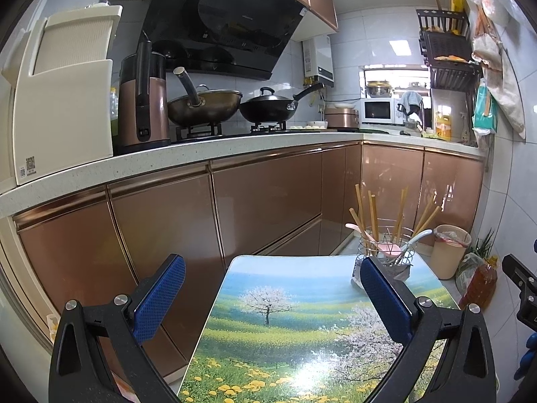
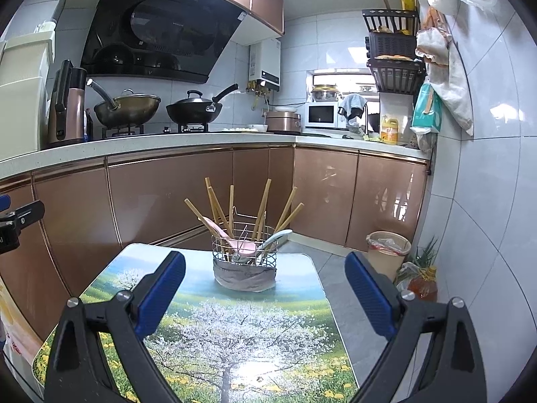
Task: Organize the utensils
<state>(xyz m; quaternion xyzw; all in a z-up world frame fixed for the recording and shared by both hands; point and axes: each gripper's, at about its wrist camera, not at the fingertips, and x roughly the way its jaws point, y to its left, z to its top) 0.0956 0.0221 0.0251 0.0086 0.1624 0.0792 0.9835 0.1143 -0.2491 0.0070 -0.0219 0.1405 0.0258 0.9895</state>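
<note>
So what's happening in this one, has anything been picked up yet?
Nothing is held. A person has a gripper in each hand, and both the left gripper and the right gripper hover open and empty over the small table with the landscape print. At its far end stands a wire utensil basket holding wooden chopsticks, a pink spoon and a pale blue spoon. No utensils lie loose on the table.

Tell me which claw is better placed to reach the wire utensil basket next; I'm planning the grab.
Probably the right claw: the round wire basket of wooden chopsticks and spoons sits centred between its open fingers. For the left claw, also open, it lies off to the right.
</note>
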